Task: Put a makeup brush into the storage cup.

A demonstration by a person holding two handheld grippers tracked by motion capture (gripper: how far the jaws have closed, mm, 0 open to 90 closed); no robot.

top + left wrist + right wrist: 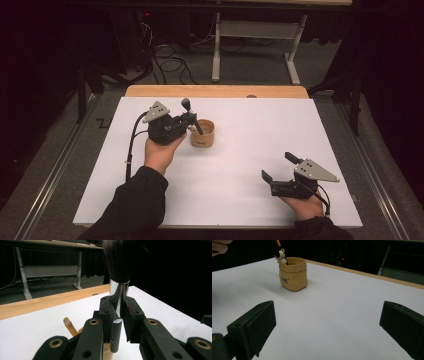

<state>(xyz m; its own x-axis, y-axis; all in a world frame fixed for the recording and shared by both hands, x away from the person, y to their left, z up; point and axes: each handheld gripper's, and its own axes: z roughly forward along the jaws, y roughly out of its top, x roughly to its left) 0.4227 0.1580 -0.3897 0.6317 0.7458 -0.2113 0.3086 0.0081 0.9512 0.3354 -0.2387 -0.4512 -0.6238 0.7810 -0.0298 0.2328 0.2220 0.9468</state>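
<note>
The left gripper is clamping a makeup brush right now, its jaws pinching the shiny metal collar and the dark handle just below it, with the black bristles fanning upward beyond the tips in the left gripper view. In the high view that brush is standing tilted, its dark head poking up past the jaws on the far side and its handle slanting down into the tan cup, which is sitting just to the right of the left gripper and touching distance from its jaws. Peeking out below the left gripper's jaws in its own view is the rim of the cup and a second stick with a pale rounded tip leaning in it. Over on the other side, the right gripper is resting low on the white table, well apart from the cup, its jaws gaping wide with nothing between them. Looking along those spread jaws, the cup is sitting ahead and off to the left, printed lettering facing this way, the brush handle dropping into its mouth from above.
</note>
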